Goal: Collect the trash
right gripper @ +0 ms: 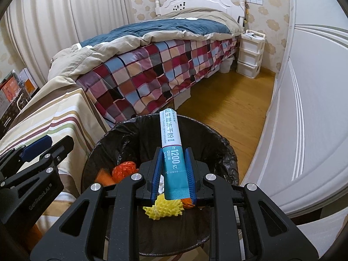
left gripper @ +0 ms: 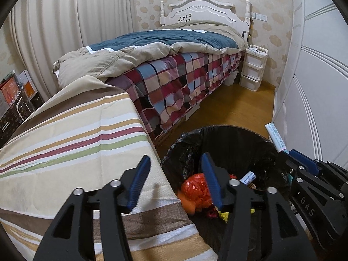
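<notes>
While right gripper (right gripper: 175, 169) clamps white-and-teal powder sachet (right gripper: 171, 148) over black-lined bin (right gripper: 219, 143), left gripper (left gripper: 176, 180) spread, empty

Bedroom interior. A bed (left gripper: 174, 43) with a white carved headboard (left gripper: 201, 10) stands against the far wall, which carries beige floral wallpaper (left gripper: 274, 37). Bedding: a dark blue and tan duvet (left gripper: 156, 41) over a red, blue and cream checked sheet (left gripper: 184, 82). A white 3-drawer plastic unit (left gripper: 252, 67) stands just beside the head of the bed. Cream pleated curtains (left gripper: 71, 21) cover the left wall. White panelled wardrobe doors (left gripper: 315, 76) run along the right. The floor (left gripper: 239, 111) is honey-coloured wood. A striped cloth (left gripper: 65, 143) covers a surface at the foot of the bed. Boxes (left gripper: 13, 91) are stacked in the left corner.
</notes>
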